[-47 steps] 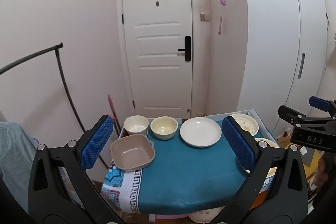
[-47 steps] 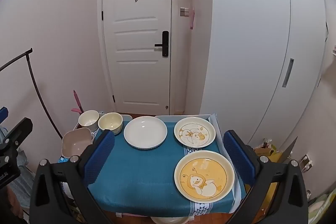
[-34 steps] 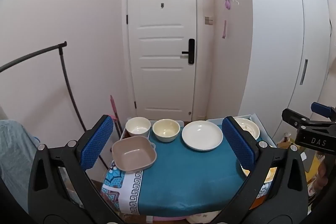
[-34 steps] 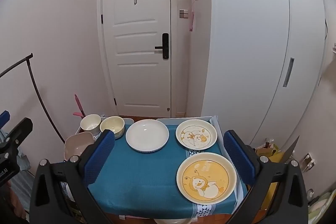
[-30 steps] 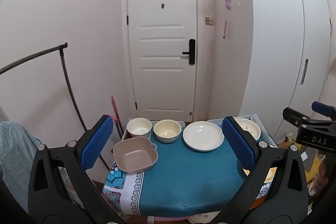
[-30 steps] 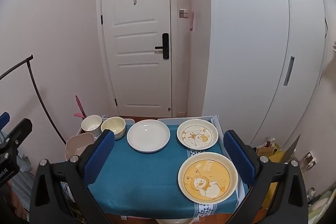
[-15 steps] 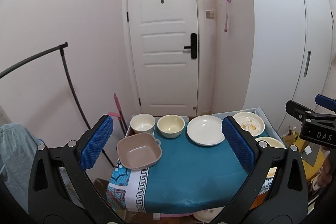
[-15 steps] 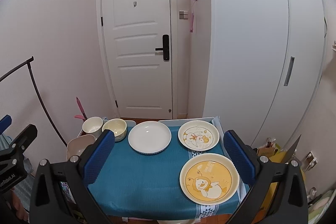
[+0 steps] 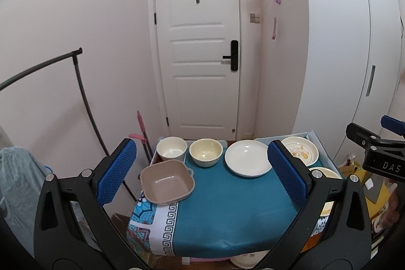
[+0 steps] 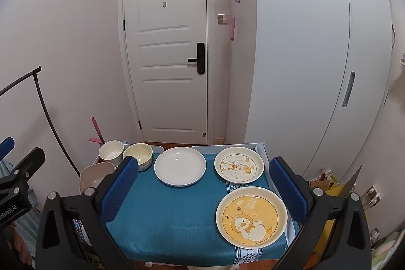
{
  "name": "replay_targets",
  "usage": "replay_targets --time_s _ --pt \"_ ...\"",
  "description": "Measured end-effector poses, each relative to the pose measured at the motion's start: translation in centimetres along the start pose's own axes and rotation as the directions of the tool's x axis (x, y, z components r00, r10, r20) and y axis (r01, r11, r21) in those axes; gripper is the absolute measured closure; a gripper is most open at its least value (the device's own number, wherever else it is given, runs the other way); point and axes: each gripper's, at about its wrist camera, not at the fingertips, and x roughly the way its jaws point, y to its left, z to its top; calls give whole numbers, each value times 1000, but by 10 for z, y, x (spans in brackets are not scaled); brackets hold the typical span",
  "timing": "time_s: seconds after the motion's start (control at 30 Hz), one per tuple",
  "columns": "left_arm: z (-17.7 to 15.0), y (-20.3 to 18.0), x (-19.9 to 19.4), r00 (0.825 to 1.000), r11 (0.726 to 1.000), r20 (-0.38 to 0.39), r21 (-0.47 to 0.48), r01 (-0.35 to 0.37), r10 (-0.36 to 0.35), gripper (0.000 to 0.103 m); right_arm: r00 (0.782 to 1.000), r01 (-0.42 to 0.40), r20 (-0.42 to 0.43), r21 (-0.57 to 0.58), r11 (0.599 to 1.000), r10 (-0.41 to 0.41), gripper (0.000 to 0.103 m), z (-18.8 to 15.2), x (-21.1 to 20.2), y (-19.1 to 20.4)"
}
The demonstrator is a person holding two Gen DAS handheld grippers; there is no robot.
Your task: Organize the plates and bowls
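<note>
1. Both sets of tongs hang above the near edge of the counter [image 10: 172,214], which is covered by a teal cloth. The left tongs [image 9: 201,171] and the right tongs [image 10: 203,190] are spread wide, holding nothing.
2. Along the far edge, from the left corner, sit a white bowl [image 9: 171,151], a cream bowl [image 9: 205,152], a plain white plate [image 10: 180,165] and a small cartoon plate [image 10: 239,167].
3. A square pink bowl [image 9: 167,184] sits at the left edge, just in front of the white bowl. A large yellow plate [image 10: 251,218] sits near the right front corner.
4. Nothing looks stacked yet, so I judge the sorting is only starting.
5. To do it well, I would nest the two round bowls first, pinching one by its rim and lowering it straight in.
6. For plates, slide one pad under the rim and lift level, smaller onto larger, since glazed rims likely slip.
</note>
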Motion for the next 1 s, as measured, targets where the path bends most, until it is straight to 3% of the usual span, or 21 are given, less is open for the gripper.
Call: replay_targets --time_s 1.0 --pt "5 4 2 1000 1000 12 -13 -2 2 0 1000 5 4 0 1000 -5 0 -1 5 3"
